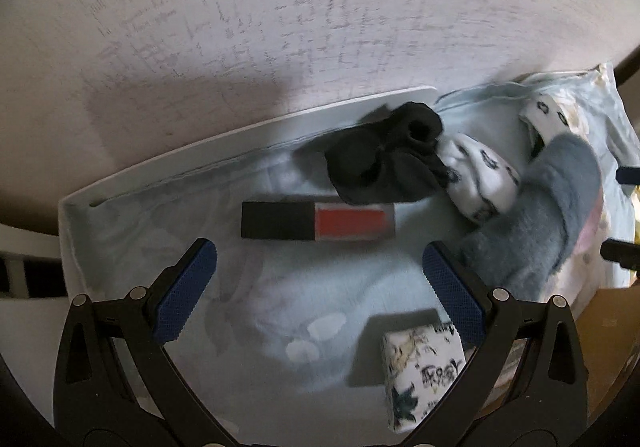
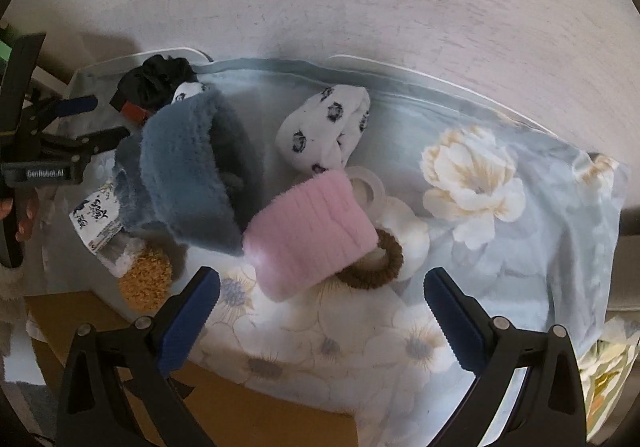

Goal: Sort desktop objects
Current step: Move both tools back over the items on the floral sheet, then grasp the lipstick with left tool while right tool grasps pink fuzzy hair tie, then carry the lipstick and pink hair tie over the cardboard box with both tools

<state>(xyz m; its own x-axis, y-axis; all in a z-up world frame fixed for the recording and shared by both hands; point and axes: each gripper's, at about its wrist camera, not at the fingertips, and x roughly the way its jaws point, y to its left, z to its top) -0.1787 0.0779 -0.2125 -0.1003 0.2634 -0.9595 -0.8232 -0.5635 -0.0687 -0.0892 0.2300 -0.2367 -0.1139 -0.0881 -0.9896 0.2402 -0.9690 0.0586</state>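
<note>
A black-capped red lipstick tube lies on a pale floral cloth, just beyond my open, empty left gripper. A black sock, a white spotted sock and a fuzzy blue-grey sock lie to its right. A small printed box sits by the left gripper's right finger. My right gripper is open and empty above a pink sock, which lies on a brown hair ring. The blue-grey sock and a spotted sock lie beyond.
The cloth lies over a white tray on a pale scratched tabletop. A roll of clear tape, a yellow fuzzy ball and a brown cardboard box show in the right wrist view. The left gripper appears at its left edge.
</note>
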